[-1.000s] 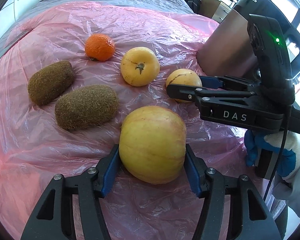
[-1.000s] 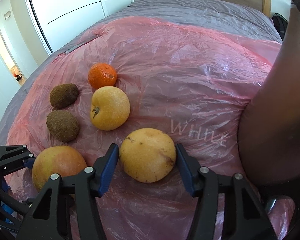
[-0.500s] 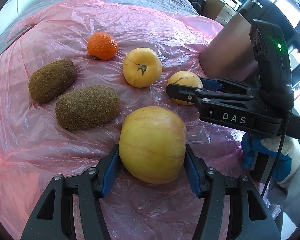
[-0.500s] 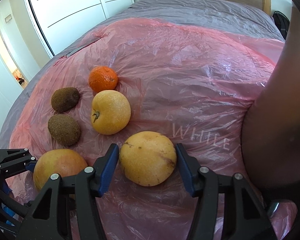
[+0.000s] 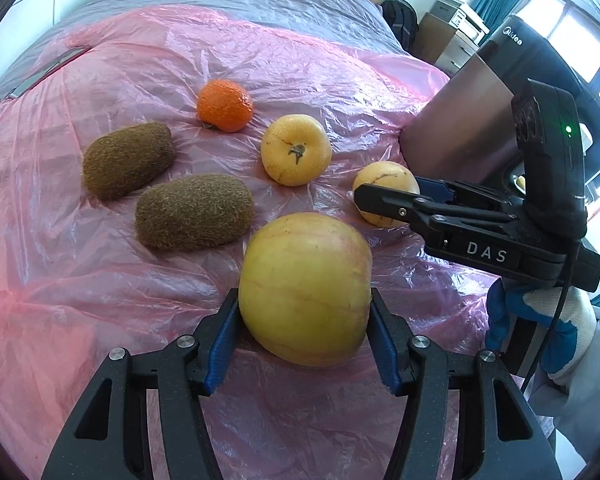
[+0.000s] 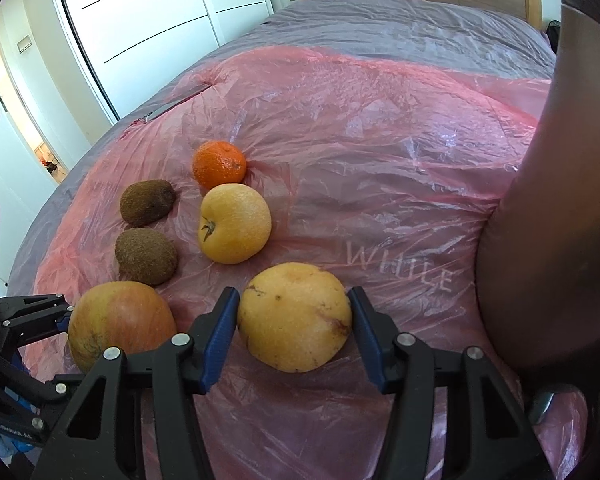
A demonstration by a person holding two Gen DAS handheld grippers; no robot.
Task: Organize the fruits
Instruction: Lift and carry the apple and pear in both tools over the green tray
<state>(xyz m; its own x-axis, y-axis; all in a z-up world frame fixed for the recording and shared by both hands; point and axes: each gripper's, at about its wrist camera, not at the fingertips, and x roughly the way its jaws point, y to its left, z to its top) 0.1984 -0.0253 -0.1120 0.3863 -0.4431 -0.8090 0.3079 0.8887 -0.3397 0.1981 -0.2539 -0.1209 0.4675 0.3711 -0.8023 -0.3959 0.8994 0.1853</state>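
Note:
My left gripper point(image 5: 304, 320) is shut on a large yellow-green apple point(image 5: 305, 289) that rests on the pink plastic sheet point(image 5: 60, 280). My right gripper point(image 6: 294, 316) is shut on a smaller spotted yellow fruit point(image 6: 294, 316), also low on the sheet; it shows in the left wrist view point(image 5: 384, 184) between the right gripper's fingers. The apple shows in the right wrist view point(image 6: 120, 320) at lower left. Beyond lie a yellow stemmed fruit point(image 5: 296, 150), an orange mandarin point(image 5: 225, 105) and two brown kiwis point(image 5: 194, 222) point(image 5: 127, 165).
A tall dark Midea appliance point(image 5: 468, 120) stands on the right, close beside the right gripper; it fills the right edge of the right wrist view point(image 6: 552, 220). The sheet covers a grey bed point(image 6: 400, 28). White wardrobe doors point(image 6: 140, 20) stand beyond.
Both grippers keep their hold on their fruits. Both views have shifted slightly, so the fruits on the sheet sit a little farther right and lower in frame.

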